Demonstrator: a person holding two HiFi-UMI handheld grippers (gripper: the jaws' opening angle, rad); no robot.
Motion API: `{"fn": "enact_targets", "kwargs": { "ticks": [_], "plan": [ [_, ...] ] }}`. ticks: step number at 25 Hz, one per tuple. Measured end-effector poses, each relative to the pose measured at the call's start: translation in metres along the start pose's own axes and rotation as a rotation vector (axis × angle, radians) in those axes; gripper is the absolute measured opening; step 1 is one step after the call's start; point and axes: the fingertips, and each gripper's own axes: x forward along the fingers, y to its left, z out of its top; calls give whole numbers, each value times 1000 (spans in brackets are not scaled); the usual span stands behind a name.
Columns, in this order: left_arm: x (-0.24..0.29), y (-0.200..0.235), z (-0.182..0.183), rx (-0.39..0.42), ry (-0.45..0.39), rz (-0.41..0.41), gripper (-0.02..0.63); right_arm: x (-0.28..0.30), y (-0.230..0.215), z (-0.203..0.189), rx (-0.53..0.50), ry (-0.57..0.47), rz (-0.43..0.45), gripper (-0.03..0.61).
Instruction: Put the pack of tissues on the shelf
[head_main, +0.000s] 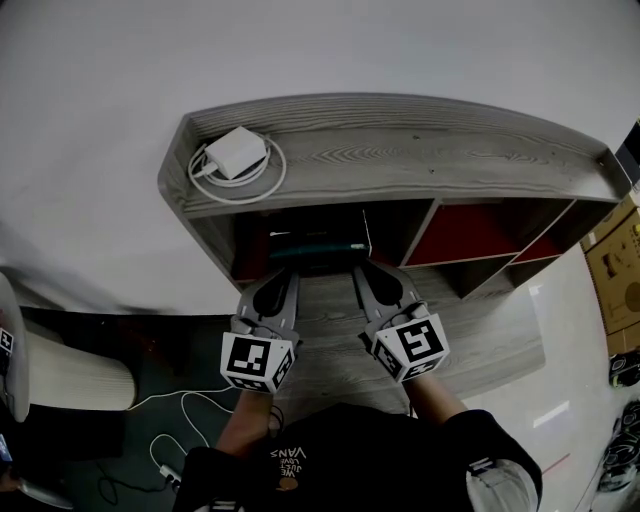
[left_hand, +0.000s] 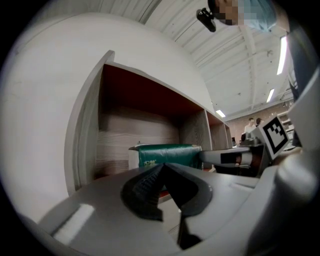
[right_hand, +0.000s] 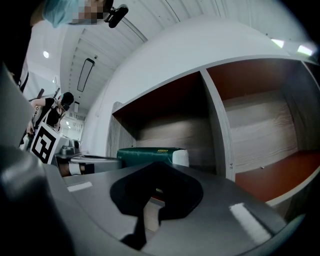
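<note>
A dark green pack of tissues with a white end lies inside the leftmost compartment of the grey wooden shelf unit. It shows straight ahead in the left gripper view and the right gripper view. My left gripper and right gripper sit side by side just in front of that compartment. Both are shut, tips together, with nothing between them. The pack lies a short way beyond the tips, untouched.
A white charger with its coiled cable lies on the shelf top at the left. Red-backed compartments open to the right. A cardboard box stands at the far right. Cables trail on the dark floor at the lower left.
</note>
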Motion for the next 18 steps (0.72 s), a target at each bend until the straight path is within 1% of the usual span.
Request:
{"fn": "enact_targets", "kwargs": {
  "ticks": [9, 18],
  "plan": [
    [12, 7, -1, -13, 20, -12, 54, 16, -9, -1, -18, 21, -23, 3],
    [20, 16, 0, -25, 44, 12, 54, 28, -11, -3, -36, 55, -24, 3]
  ]
}}
